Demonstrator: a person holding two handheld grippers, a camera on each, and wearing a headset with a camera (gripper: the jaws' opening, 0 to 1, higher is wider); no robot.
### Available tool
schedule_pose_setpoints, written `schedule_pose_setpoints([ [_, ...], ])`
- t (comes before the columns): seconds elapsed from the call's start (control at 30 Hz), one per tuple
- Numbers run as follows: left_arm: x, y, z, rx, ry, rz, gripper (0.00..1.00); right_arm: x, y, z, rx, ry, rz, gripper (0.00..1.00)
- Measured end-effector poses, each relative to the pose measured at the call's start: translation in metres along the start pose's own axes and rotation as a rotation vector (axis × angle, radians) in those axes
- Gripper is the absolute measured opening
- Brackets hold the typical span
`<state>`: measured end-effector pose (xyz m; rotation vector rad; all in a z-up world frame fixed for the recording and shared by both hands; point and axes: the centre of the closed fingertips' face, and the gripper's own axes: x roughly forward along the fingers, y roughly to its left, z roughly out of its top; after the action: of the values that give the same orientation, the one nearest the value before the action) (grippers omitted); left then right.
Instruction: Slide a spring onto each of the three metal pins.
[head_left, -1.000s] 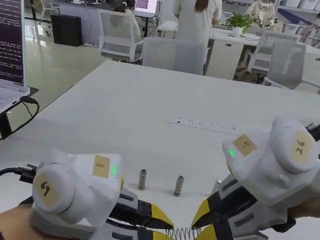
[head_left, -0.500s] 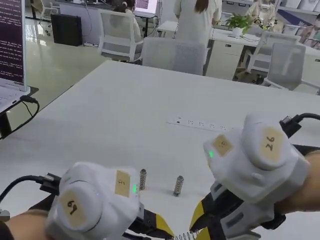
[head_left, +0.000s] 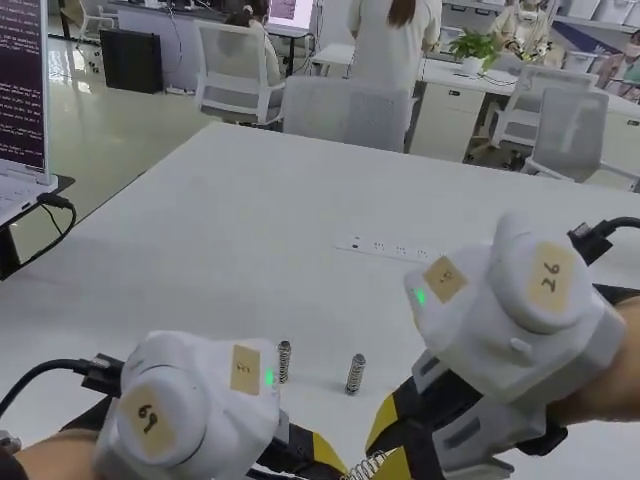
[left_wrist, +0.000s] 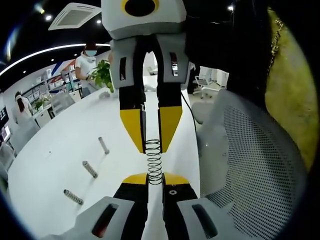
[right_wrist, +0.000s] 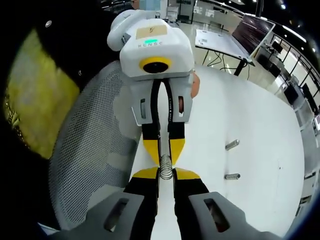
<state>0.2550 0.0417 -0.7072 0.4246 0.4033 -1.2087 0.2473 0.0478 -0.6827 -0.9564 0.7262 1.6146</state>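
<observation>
Steel-grey and loosely coiled, one free spring (left_wrist: 154, 162) is stretched in the air between two tools, just above the near edge of the white surface (head_left: 250, 220). The left tool (left_wrist: 155, 180) has its yellow-tipped jaws closed almost fully on one end of the spring. The right tool (left_wrist: 151, 145) faces it and pinches the other end the same way. In the right gripper view the spring (right_wrist: 165, 167) looks short, caught between the right tool (right_wrist: 166, 174) and the left tool (right_wrist: 164, 152).

Three pins (left_wrist: 90, 169) stand upright in a row on the surface, well apart from the held spring. In the head view two of them show coils around them. The left tool's round cap reads "69" and the right tool's reads "26"; the small tan stickers are too blurred to read. One white power strip (head_left: 400, 247) lies farther back.
</observation>
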Motion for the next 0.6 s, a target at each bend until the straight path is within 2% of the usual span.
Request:
schedule_pose_setpoints([
  [0.17, -0.002, 0.004, 0.0, -0.039, -0.026, -0.003, 0.01, -0.001, -0.002, 0.0, 0.009, -0.016, -0.01, 0.08],
  [0.33, -0.003, 0.006, 0.001, -0.052, -0.038, -0.002, 0.01, -0.002, -0.007, 0.0, 0.026, -0.039, -0.023, 0.09],
  [0.43, -0.005, 0.008, 0.002, -0.074, -0.057, -0.001, 0.01, -0.004, -0.01, 0.001, 0.047, -0.067, -0.031, 0.12],
  [0.53, -0.006, 0.008, 0.002, -0.075, -0.059, 0.0, 0.01, -0.005, -0.01, 0.003, 0.071, -0.106, -0.026, 0.16],
  [0.6, -0.006, 0.008, 0.002, -0.072, -0.059, 0.002, 0.01, -0.006, -0.009, 0.002, 0.08, -0.111, -0.018, 0.17],
])
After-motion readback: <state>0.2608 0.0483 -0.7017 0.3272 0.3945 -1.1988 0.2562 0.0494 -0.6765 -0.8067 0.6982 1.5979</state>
